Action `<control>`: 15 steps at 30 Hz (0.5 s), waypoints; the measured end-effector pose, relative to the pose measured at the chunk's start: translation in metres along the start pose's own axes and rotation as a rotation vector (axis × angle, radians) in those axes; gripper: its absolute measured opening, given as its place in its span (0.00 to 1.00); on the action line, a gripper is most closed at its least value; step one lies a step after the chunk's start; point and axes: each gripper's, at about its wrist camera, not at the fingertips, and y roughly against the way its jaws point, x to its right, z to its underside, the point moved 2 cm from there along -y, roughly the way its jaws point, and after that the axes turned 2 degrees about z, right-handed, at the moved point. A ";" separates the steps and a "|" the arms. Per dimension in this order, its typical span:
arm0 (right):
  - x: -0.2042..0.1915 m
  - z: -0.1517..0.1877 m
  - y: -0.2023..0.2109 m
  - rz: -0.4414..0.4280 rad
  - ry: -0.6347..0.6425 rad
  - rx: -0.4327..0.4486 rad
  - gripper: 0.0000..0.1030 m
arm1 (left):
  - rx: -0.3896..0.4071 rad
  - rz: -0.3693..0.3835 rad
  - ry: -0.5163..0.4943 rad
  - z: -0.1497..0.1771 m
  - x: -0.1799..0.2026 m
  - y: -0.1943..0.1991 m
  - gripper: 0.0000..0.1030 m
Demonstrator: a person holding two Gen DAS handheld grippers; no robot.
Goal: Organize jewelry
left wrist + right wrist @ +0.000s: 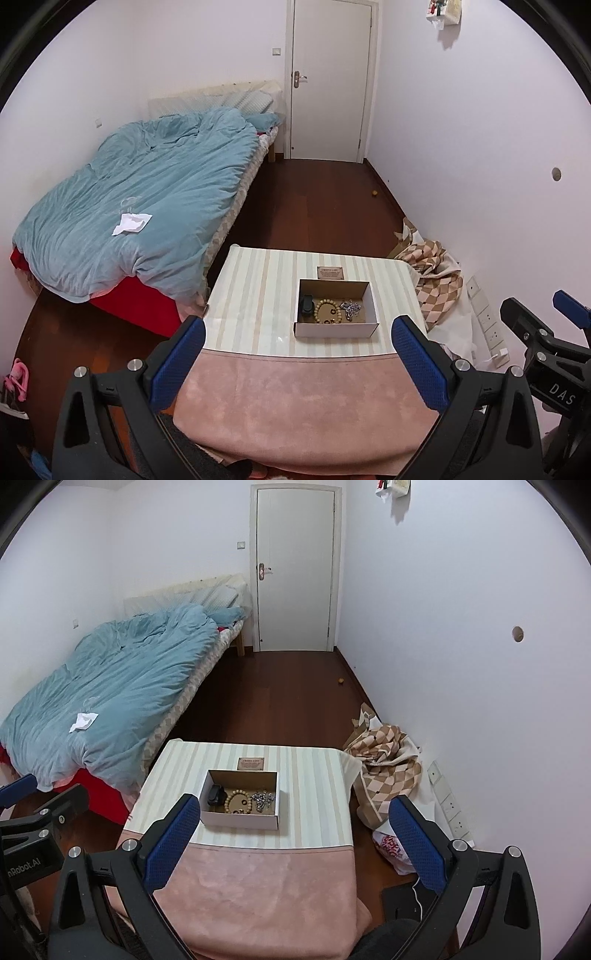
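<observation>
— Both grippers, what state?
— Left gripper (297, 354) and right gripper (295, 832) are spread wide, holding nothing, above the table's near pink cloth (258, 890).
— Room at the edges?
— Bare striped top (255, 295) lies all round the box (336, 328); floor (280, 694) runs to the door, with the bed (147, 199) on the left.
— What's in the box?
— A black item (215, 795) at left, a bead bracelet (238, 801) in the middle, a silver chain (263, 798) at right. A small card (252, 763) sits just behind.
</observation>
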 end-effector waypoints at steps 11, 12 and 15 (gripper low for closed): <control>0.002 -0.004 -0.023 0.000 -0.004 -0.052 1.00 | -0.032 0.003 0.009 -0.004 0.005 -0.012 1.00; 0.003 -0.005 -0.029 0.000 -0.007 -0.061 1.00 | -0.038 0.002 0.008 -0.005 0.005 -0.016 1.00; 0.003 -0.009 -0.047 0.003 -0.008 -0.085 1.00 | -0.054 -0.012 0.003 -0.012 0.006 -0.033 1.00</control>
